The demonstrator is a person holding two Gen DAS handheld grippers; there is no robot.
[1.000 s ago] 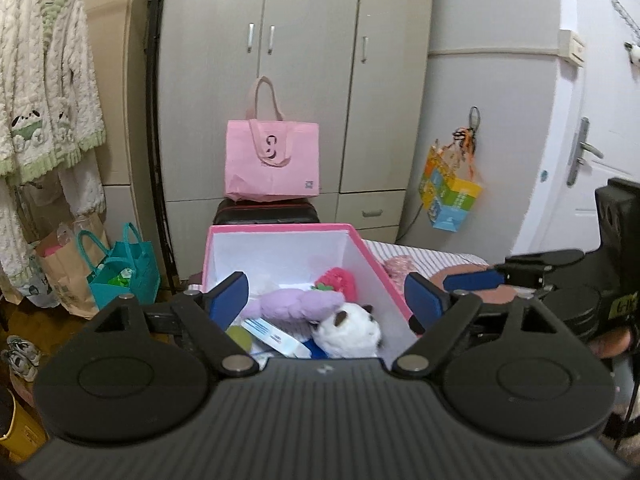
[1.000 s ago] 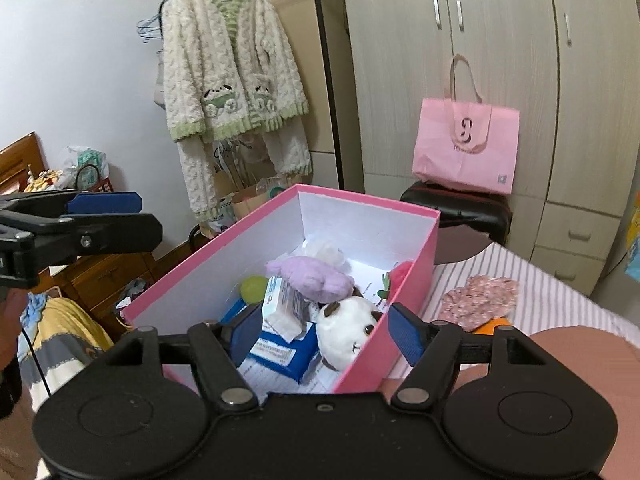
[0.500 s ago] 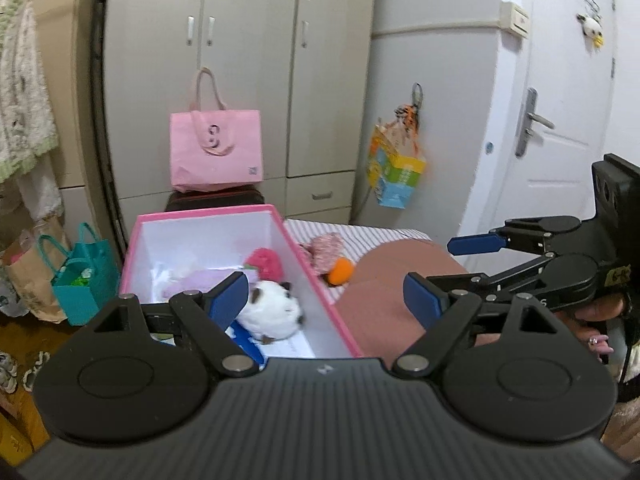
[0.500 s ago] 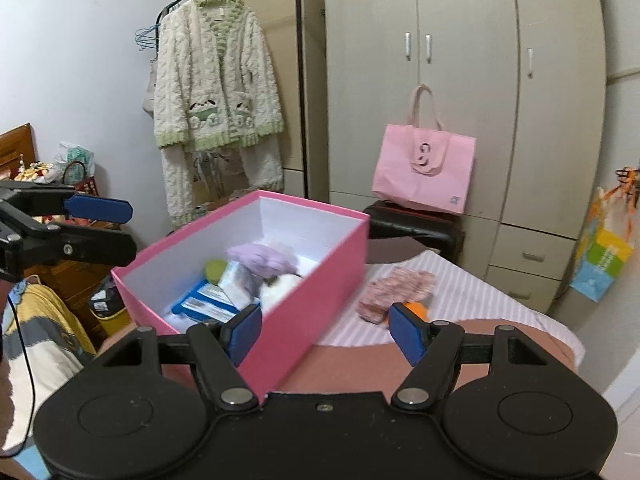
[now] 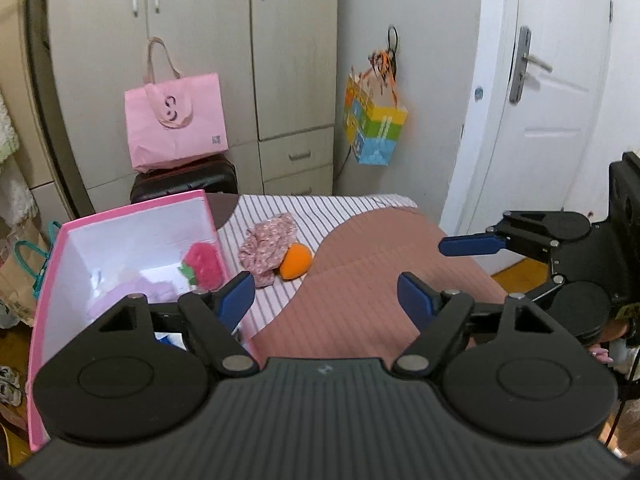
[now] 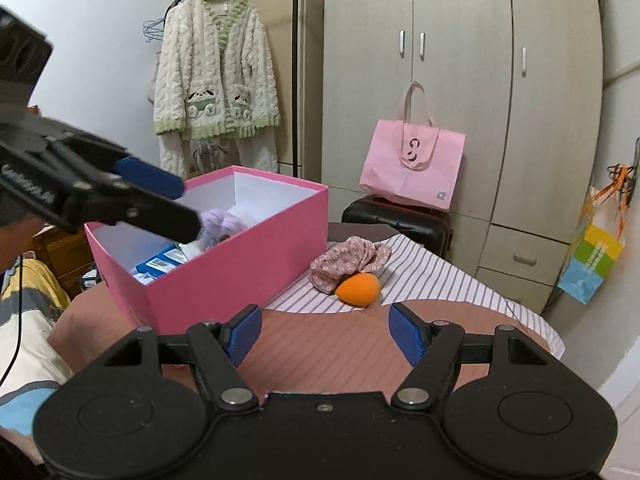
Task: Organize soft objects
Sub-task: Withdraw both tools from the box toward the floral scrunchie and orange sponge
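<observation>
A pink box (image 6: pixel 240 264) stands on the bed with soft toys and small packets inside; in the left wrist view (image 5: pixel 52 256) a red plush (image 5: pixel 202 264) and a lilac plush (image 5: pixel 132 292) show in it. A floral cloth (image 6: pixel 344 260) and an orange soft ball (image 6: pixel 358 289) lie on the striped sheet right of the box, also in the left wrist view: cloth (image 5: pixel 268 242), ball (image 5: pixel 295 266). My left gripper (image 5: pixel 326 300) is open and empty above the bed. My right gripper (image 6: pixel 326 334) is open and empty, short of the ball.
A wardrobe (image 6: pixel 460 80) stands behind the bed. A pink tote bag (image 6: pixel 412 168) sits on a black suitcase (image 6: pixel 396 220). A cream cardigan (image 6: pixel 216 84) hangs at the left. A colourful bag (image 5: pixel 374 128) hangs by the white door (image 5: pixel 560 100).
Both grippers have swung right, away from the box interior toward the cloth and orange ball. Both stay open and empty.
</observation>
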